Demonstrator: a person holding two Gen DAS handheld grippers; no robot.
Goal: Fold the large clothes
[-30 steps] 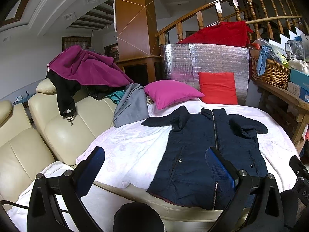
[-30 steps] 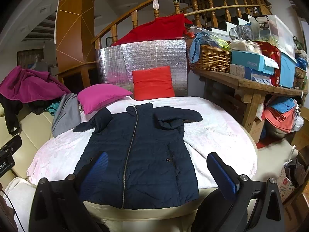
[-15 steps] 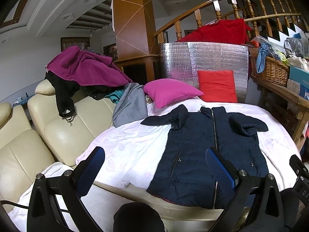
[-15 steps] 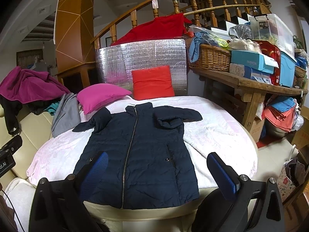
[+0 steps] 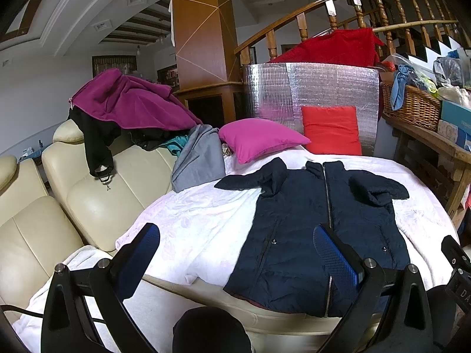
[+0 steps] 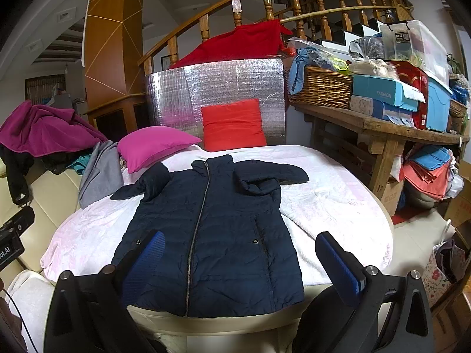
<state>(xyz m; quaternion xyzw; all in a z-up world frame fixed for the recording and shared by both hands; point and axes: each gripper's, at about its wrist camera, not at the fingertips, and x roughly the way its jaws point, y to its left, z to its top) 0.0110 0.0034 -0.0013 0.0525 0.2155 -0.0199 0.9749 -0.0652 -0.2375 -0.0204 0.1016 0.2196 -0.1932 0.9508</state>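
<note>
Jacket [image 6: 212,235] flat, both claws wide, sofa [image 5: 97,200] only in left view.

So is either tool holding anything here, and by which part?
Nothing is held. The left tool and right tool are both open, short of the navy jacket.

Navy puffer jacket [image 6: 212,235] flat, zipped, front up, both sleeves folded inward.

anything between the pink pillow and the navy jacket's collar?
No, just bare white blanket between the pink pillow and the navy jacket; the right wrist view shows it best.
</note>
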